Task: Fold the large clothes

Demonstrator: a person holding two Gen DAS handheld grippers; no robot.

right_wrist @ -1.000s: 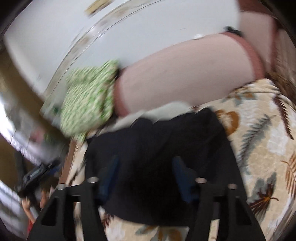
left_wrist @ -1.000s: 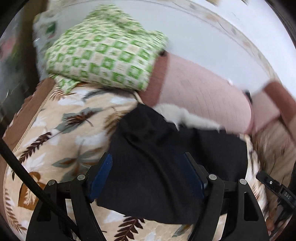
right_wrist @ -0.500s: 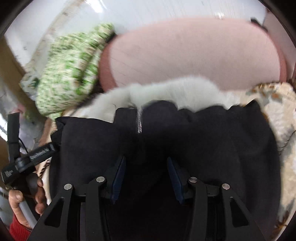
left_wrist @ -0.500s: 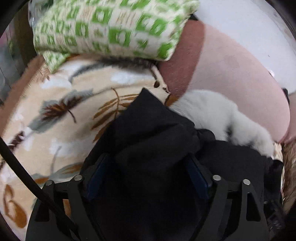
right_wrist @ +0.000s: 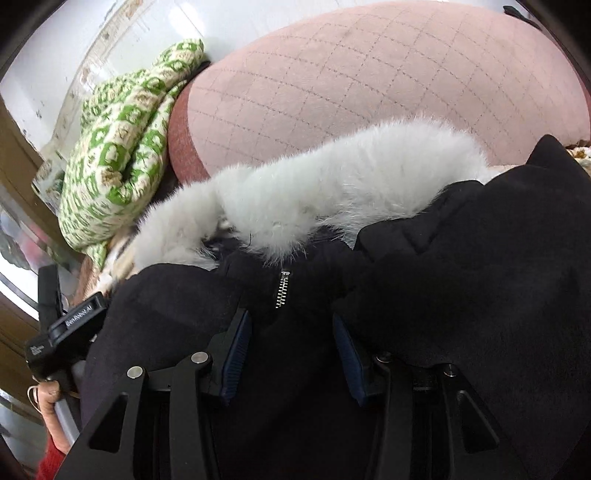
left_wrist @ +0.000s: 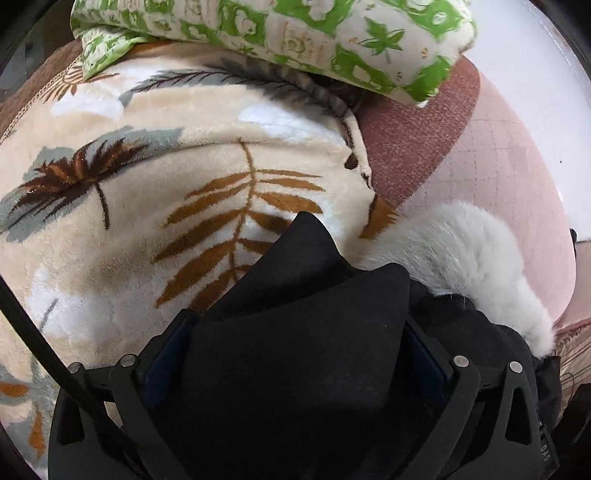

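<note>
A black coat (left_wrist: 306, 332) with a white fur collar (left_wrist: 465, 254) lies on a leaf-patterned blanket (left_wrist: 147, 206). My left gripper (left_wrist: 295, 332) has its jaws wide apart, with a fold of the black coat filling the space between them; a grip is not evident. In the right wrist view the coat (right_wrist: 480, 277) fills the lower frame, its fur collar (right_wrist: 332, 192) and zipper (right_wrist: 282, 288) ahead. My right gripper (right_wrist: 291, 332) is low over the coat with its jaws apart, black cloth between the pads.
A pink quilted cushion (right_wrist: 369, 81) lies behind the collar, also in the left wrist view (left_wrist: 498, 177). A green patterned pillow (left_wrist: 295, 33) sits at the back, shown too in the right wrist view (right_wrist: 122, 147). The other hand-held gripper (right_wrist: 62, 332) shows at left.
Both grippers have moved forward and down onto the coat, toward the fur collar. The black cloth has bunched up between the left jaws, and the collar and pillow loom larger.
</note>
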